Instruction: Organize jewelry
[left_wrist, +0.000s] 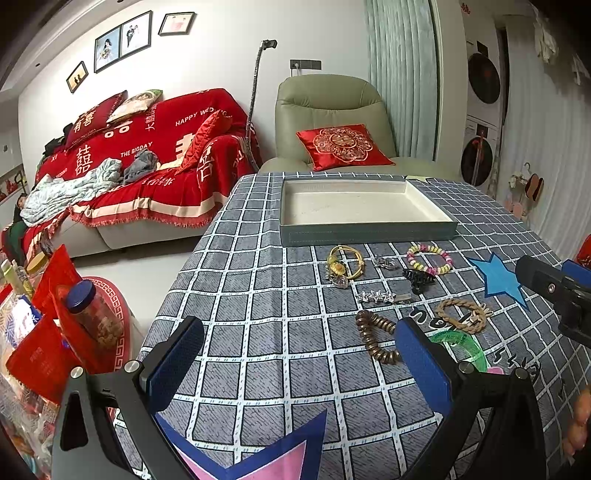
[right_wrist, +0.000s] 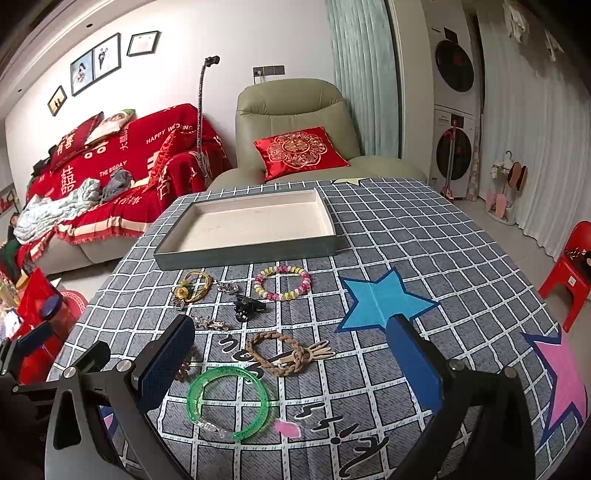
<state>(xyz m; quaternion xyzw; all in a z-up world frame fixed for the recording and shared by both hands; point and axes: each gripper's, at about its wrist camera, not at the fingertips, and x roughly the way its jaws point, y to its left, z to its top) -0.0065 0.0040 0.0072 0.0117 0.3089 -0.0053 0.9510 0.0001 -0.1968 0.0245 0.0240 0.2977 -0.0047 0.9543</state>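
Left gripper hangs spread and empty beside the brown coil; right gripper gapes over the green bangle lying before the tray, likely light, stiff, slick — best pinched across its rim

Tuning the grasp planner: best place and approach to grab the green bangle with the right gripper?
Take the green bangle across its rim on the right-hand arc, one finger inside the ring and one outside, coming down from above. It lies flat on the tablecloth, so there is probably no side to pinch. Skip the clear clasp at its near edge. The right gripper is open already.
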